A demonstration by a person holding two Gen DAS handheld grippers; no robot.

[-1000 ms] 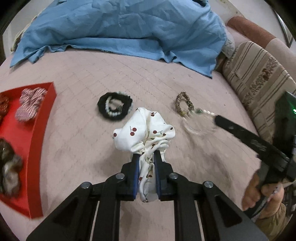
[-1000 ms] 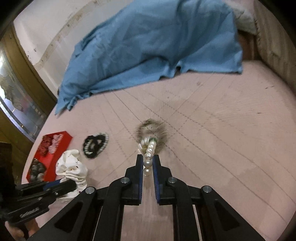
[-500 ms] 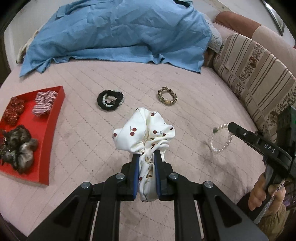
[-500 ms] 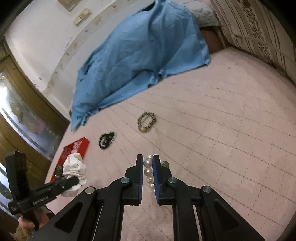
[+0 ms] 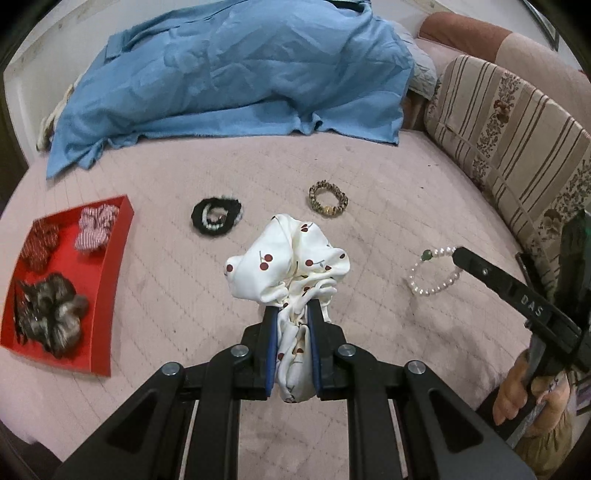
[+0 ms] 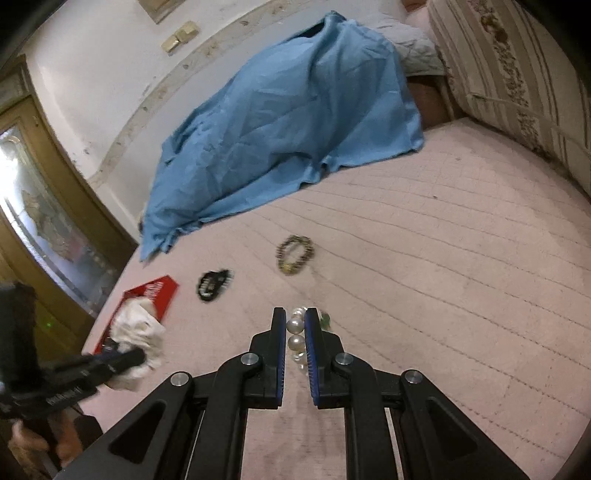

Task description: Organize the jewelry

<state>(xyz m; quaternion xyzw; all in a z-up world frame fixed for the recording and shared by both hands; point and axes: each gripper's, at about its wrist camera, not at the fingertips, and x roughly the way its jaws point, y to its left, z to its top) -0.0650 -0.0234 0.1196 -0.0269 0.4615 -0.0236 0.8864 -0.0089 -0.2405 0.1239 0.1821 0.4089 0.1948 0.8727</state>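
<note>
Quilted pink bedspread (image 5: 388, 177); left gripper (image 5: 291, 314) pinching silky cherry-print scrunchie (image 5: 284, 266), right gripper (image 6: 295, 314) clamping round-beaded pearl bracelet (image 6: 295, 334)

this is a home, a lived-in sitting or sleeping room. a wide pink quilted mattress (image 5: 388, 192) fills the floor of the view, with a rumpled blue sheet (image 5: 229, 74) heaped along its far edge. striped, flower-patterned cushions (image 5: 498, 122) line one side like a sofa back. behind stands a scuffed white wall (image 6: 92, 55) carrying a pale switch plate (image 6: 181, 36), and beside it a wooden-framed door with glass panes (image 6: 44, 206). hair scrunchies sit in a red tray (image 5: 107, 295) on the mattress.
</note>
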